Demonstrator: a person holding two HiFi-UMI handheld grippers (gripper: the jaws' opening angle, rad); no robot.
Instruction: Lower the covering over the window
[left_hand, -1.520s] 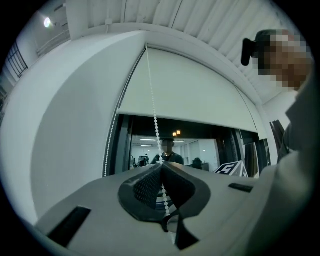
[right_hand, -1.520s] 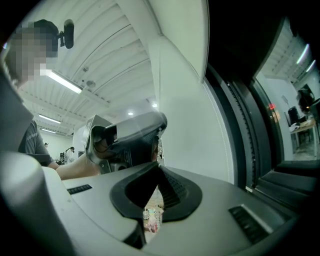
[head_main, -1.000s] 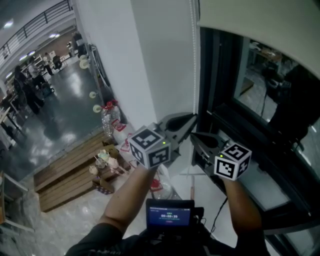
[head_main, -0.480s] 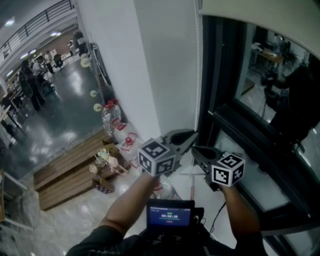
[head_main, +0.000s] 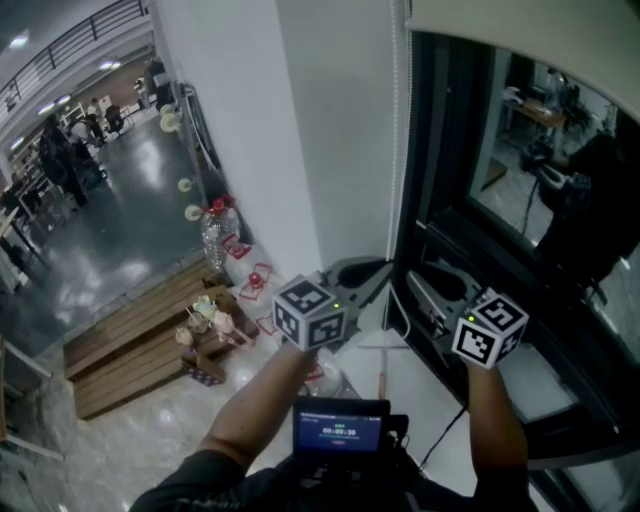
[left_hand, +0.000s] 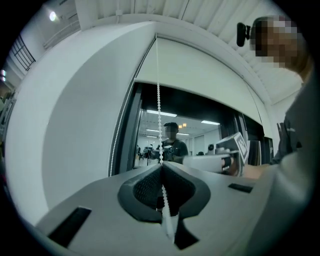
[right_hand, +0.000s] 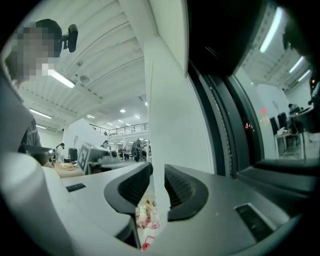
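Head view: both forearms reach forward from the lower edge, side by side, toward the left edge of the window (head_main: 530, 190). The left gripper (head_main: 380, 270) points level at the bead chain (head_main: 397, 140), which hangs along the dark frame next to the white wall (head_main: 330, 130). The right gripper (head_main: 420, 285) sits just to its right, also level, aimed at the frame.

Left gripper view: the left gripper's (left_hand: 161, 167) jaws are closed together on the bead chain (left_hand: 159, 115), which runs up from the pads to the roller blind (left_hand: 200, 75).

Right gripper view: the right gripper's (right_hand: 156, 187) jaws have just been opening and stand apart. Nothing appears to lie between the pads; only the wall edge shows through the gap.

The roller blind (head_main: 520, 35) covers only the top of the window.
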